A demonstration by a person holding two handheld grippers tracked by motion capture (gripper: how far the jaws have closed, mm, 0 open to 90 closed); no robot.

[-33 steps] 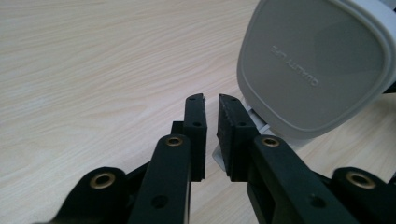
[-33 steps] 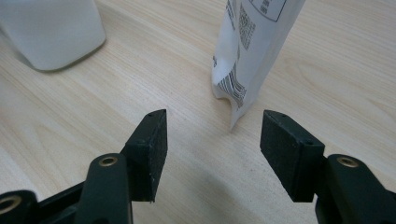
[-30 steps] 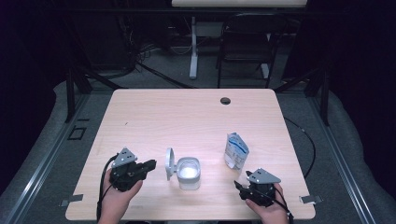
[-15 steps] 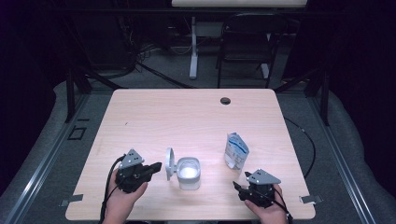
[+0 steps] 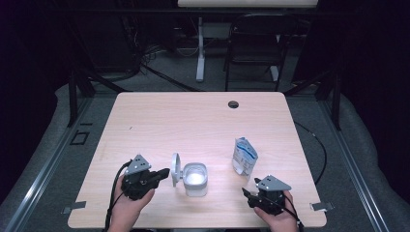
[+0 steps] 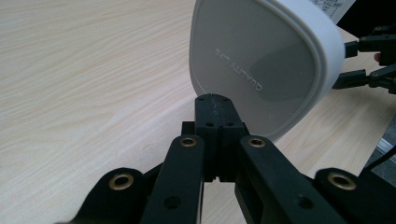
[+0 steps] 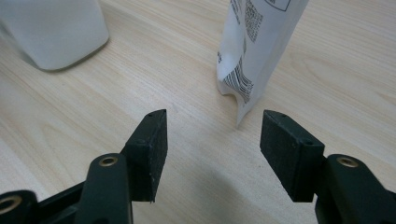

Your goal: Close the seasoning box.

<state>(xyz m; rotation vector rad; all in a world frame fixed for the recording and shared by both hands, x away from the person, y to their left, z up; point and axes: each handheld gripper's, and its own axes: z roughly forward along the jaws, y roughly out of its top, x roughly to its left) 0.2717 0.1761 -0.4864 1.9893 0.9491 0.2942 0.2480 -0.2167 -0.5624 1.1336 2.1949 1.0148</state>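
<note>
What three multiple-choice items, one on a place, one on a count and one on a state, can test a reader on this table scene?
1. Where does the pouch stand?
A. left of the container
B. right of the container
C. inside the container

2. How many grippers are at the table?
A. one
B. two
C. three

3. How is the container's lid?
A. flipped open
B. closed
C. lying apart

Key: 1 B, it stands right of the white container; 2 B, a left gripper and a right gripper; 3 A, it stands upright beside the opening.
</note>
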